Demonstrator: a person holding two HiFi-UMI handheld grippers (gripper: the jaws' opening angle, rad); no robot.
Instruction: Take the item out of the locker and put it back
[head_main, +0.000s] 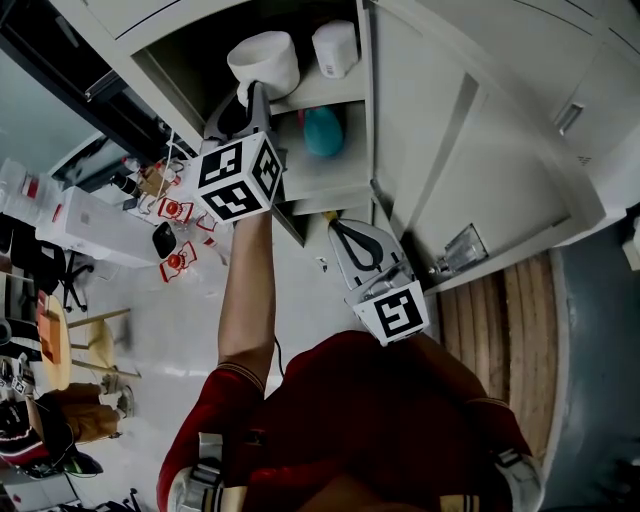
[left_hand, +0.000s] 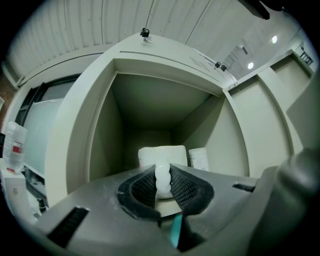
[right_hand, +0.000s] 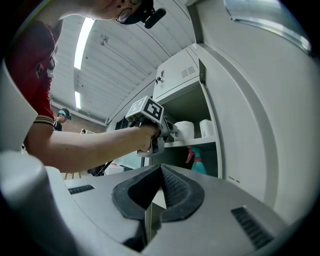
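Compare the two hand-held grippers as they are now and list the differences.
Grip: the left hand-held gripper is shut on the white mug, by its handle; the right hand-held gripper is shut on nothing.
Position: the left is raised to the upper shelf of the locker; the right hangs lower, outside it.
Shared: each carries a marker cube.

A workshop-like hall: grey metal lockers (head_main: 480, 150), corrugated ceiling (right_hand: 115, 65) (strip lights (right_hand: 82, 42)), cluttered table (head_main: 90, 225).

Left gripper (left_hand: 162, 181) raised, clamped; right gripper (right_hand: 159, 172) closed
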